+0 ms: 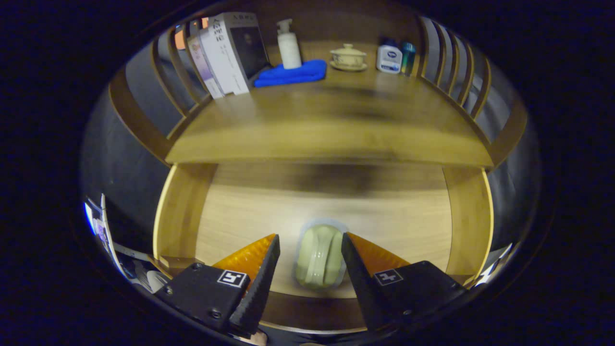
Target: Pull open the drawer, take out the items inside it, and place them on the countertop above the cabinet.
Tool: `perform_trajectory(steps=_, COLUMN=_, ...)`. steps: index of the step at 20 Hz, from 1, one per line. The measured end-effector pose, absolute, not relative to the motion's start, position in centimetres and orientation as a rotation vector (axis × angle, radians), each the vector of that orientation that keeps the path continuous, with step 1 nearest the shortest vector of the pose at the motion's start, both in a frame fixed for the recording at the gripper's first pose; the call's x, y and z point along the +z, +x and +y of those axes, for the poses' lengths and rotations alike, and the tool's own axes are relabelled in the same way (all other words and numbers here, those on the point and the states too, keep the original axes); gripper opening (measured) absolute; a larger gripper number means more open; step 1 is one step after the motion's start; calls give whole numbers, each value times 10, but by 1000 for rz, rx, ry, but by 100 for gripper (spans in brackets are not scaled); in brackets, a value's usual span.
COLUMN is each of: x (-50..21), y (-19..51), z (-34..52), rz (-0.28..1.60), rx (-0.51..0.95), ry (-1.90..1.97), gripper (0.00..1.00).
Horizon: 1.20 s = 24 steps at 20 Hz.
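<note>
The drawer (182,221) stands open; a pale green item (319,257), seemingly plastic-wrapped, lies between the gripper's (307,245) spread fingers, at twelve o'clock from them. It looks light and slippery; pinch its long sides.

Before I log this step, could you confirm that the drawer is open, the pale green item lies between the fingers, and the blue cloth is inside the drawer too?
Not quite. The gripper view shows the blue cloth on the countertop, not inside the drawer. The rest holds.
</note>
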<state>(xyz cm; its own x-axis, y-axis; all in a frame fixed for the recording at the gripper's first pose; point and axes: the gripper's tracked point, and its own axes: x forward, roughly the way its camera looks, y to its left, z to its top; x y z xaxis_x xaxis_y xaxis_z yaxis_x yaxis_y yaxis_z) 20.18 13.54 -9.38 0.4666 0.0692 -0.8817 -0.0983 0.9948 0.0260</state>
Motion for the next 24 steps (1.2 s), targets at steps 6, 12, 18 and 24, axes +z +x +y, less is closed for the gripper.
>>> perform_trajectory(steps=6, x=-125, y=194, z=129, rz=1189, rx=44, ry=-23, gripper=65)
perform_trajectory(steps=12, x=-128, y=203, z=122, rz=1149, rx=72, ry=-45, gripper=24)
perform_trajectory(steps=18, x=-113, y=203, z=117, rz=1146, rx=71, ry=-21, gripper=17)
perform_trajectory(steps=24, x=-51, y=204, z=110, rz=1073, rx=98, ry=-32, gripper=17)
